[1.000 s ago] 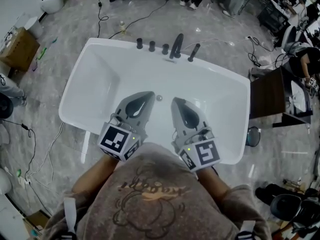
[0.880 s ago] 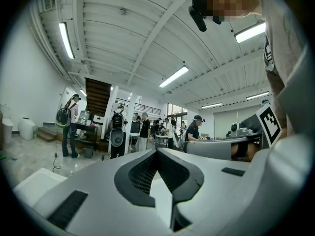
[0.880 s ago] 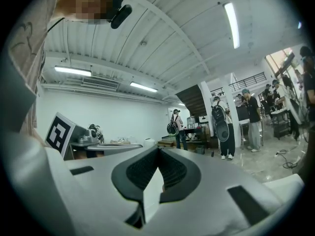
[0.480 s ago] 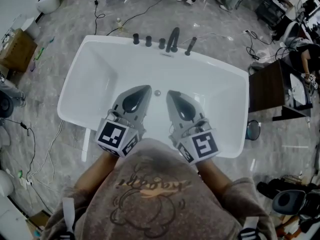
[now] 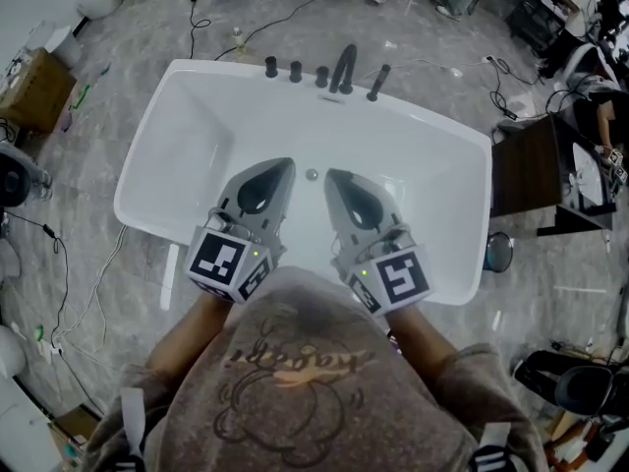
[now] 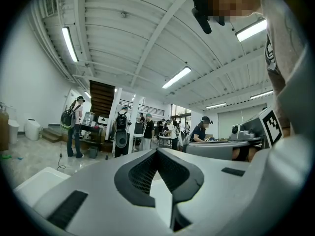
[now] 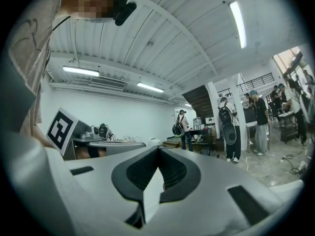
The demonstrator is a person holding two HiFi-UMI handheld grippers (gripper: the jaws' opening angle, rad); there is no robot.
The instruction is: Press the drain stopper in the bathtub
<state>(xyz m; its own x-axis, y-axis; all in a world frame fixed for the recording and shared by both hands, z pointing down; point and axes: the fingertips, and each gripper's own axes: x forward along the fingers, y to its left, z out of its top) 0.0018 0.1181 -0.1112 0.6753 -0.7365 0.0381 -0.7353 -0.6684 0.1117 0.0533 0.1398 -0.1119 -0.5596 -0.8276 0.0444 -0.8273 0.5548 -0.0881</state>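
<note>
In the head view the white bathtub (image 5: pixel 423 116) lies below me, and its small round metal drain stopper (image 5: pixel 312 175) sits on the tub floor near the middle. My left gripper (image 5: pixel 286 164) hangs over the tub with its tip just left of the stopper. My right gripper (image 5: pixel 330 175) points in from the right, its tip close beside the stopper. Both are shut with nothing held. In the left gripper view the left gripper (image 6: pixel 157 149) has its jaws meeting at the tip. The right gripper (image 7: pixel 158 148) shows the same in its own view.
A black faucet (image 5: pixel 342 67), three black knobs (image 5: pixel 295 70) and a hand shower (image 5: pixel 376 82) line the tub's far rim. A dark cabinet (image 5: pixel 521 190) stands to the right and a cardboard box (image 5: pixel 34 91) to the left. Cables cross the floor. People (image 6: pixel 77 127) stand further off.
The view has shifted slightly. Both grippers stay shut over the tub, and the right gripper's tip has come a little nearer the stopper.
</note>
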